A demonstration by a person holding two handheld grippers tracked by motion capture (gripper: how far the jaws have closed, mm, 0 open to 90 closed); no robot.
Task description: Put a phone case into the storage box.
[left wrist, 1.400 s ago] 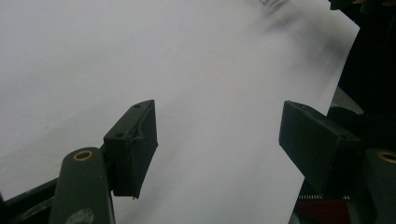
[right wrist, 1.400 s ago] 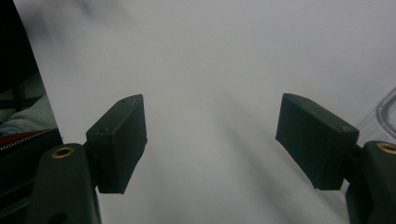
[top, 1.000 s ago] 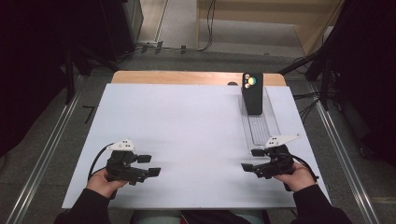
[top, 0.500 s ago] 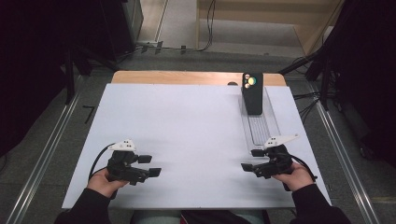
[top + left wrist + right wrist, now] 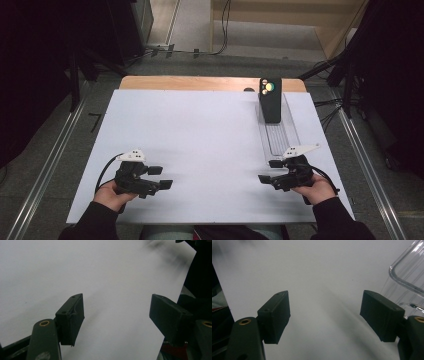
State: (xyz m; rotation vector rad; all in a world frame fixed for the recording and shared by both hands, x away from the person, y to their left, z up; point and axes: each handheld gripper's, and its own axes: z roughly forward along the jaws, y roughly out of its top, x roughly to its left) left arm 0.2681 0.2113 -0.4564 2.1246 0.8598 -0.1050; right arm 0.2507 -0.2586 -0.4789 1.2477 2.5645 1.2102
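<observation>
clear tray [image 5: 280,137] just beside right gripper [image 5: 268,171]

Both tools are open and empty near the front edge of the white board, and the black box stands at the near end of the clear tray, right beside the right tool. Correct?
Not quite. The black box stands at the far end of the clear tray, away from the right tool, as the high view shows. The rest holds: the left tool and the right one are open and empty near the front edge of the white board.

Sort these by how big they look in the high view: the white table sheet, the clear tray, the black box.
1. white table sheet
2. clear tray
3. black box, which stands farther from the camera, so its real size is unsure.
</observation>
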